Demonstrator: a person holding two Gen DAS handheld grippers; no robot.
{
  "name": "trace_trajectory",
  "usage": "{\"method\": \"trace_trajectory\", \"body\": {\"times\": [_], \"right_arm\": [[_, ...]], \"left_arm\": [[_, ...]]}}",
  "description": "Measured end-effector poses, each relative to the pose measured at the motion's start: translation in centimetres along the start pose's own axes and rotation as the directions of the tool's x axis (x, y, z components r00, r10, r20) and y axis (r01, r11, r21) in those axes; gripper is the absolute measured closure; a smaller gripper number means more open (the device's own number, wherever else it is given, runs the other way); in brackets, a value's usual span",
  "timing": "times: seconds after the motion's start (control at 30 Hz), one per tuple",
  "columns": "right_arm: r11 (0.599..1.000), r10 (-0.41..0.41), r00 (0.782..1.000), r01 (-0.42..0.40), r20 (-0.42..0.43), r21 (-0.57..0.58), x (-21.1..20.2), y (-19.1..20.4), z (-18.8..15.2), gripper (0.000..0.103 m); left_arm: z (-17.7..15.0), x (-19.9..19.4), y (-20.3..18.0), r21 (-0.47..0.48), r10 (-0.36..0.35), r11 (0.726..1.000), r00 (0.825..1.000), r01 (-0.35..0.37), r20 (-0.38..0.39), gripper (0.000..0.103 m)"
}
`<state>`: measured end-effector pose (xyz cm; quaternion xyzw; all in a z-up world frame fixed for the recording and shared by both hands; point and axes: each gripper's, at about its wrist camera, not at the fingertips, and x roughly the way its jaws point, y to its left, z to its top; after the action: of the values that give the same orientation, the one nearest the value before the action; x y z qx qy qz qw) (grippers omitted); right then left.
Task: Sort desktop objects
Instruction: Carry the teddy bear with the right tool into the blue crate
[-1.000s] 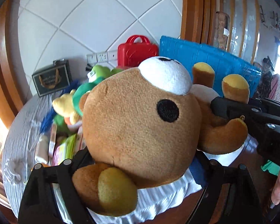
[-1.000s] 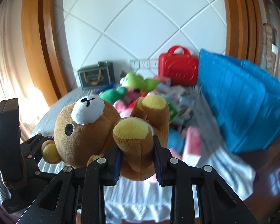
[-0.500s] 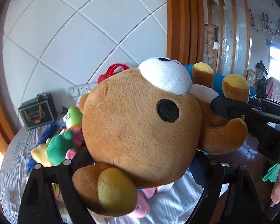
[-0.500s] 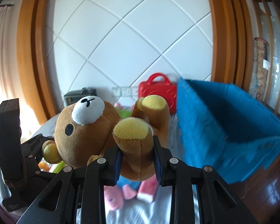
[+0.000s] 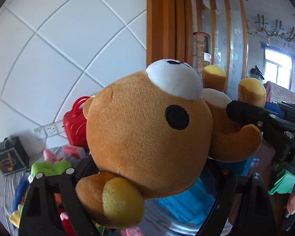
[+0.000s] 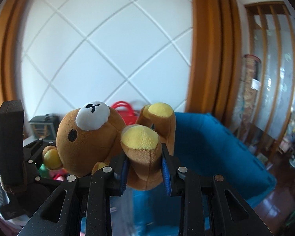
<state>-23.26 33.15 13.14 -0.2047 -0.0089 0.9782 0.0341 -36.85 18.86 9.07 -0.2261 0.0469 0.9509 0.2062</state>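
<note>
Left wrist view: left gripper [image 5: 147,177] opening, fingers [image 5: 68,181] wide around the teddy bear [image 5: 147,129]'s head, toys below left. Right wrist view: right gripper [image 6: 145,167] clamped on the bear's leg; blue bin [image 6: 216,147] beyond, right of the fingers [image 6: 168,175].

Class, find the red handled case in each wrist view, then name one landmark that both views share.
Left wrist view: the red case is left of centre, against the wall, beside the bear's head.
Right wrist view: only its handles show, centre, behind the bear.
Shared landmark: the dark box.
</note>
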Motion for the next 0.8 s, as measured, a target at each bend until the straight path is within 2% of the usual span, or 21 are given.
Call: {"method": "trace_trajectory", "body": {"times": [0.13, 0.27, 0.4, 0.47, 0.6, 0.67, 0.7, 0.8], "right_arm": [[0.999, -0.038, 0.998, 0.04, -0.049, 0.033, 2.7, -4.5, 1.5, 0.075], [0.998, -0.036, 0.993, 0.042, -0.108, 0.049, 6.1, -8.9, 3.1, 0.076], [0.998, -0.023, 0.987, 0.031, -0.157, 0.052, 9.8, -13.8, 4.8, 0.076], [0.998, -0.002, 0.982, 0.013, -0.191, 0.059, 12.1, -16.0, 5.3, 0.076], [0.999, 0.027, 0.953, -0.016, -0.302, 0.04, 17.4, -19.1, 4.7, 0.077], [0.998, 0.059, 0.922, -0.045, -0.382, 0.045, 20.8, -20.3, 3.1, 0.077], [0.997, 0.079, 0.898, -0.064, -0.432, 0.048, 22.8, -20.8, 1.9, 0.077], [0.993, 0.12, 0.841, -0.097, -0.527, 0.07, 26.1, -21.4, -1.1, 0.077]], "left_arm": [[3.2, 4.3, -3.0, 0.023, -0.044, 0.999, 0.996, 0.046, -0.077, 0.013], [6.1, 8.5, -5.6, 0.044, -0.046, 0.998, 0.984, 0.054, -0.171, 0.013], [9.0, 13.2, -7.8, 0.039, -0.048, 0.997, 0.965, 0.06, -0.256, 0.013], [10.4, 16.2, -9.0, 0.003, -0.063, 0.998, 0.948, 0.067, -0.311, 0.013], [11.3, 22.4, -9.8, -0.057, -0.074, 0.997, 0.892, 0.054, -0.447, 0.013], [10.4, 25.6, -10.3, -0.059, -0.052, 0.998, 0.856, 0.025, -0.514, 0.013], [9.7, 27.0, -10.5, -0.058, -0.041, 0.998, 0.836, 0.011, -0.548, 0.013], [7.1, 31.3, -10.8, -0.063, -0.028, 0.998, 0.748, -0.019, -0.663, 0.013]]}}
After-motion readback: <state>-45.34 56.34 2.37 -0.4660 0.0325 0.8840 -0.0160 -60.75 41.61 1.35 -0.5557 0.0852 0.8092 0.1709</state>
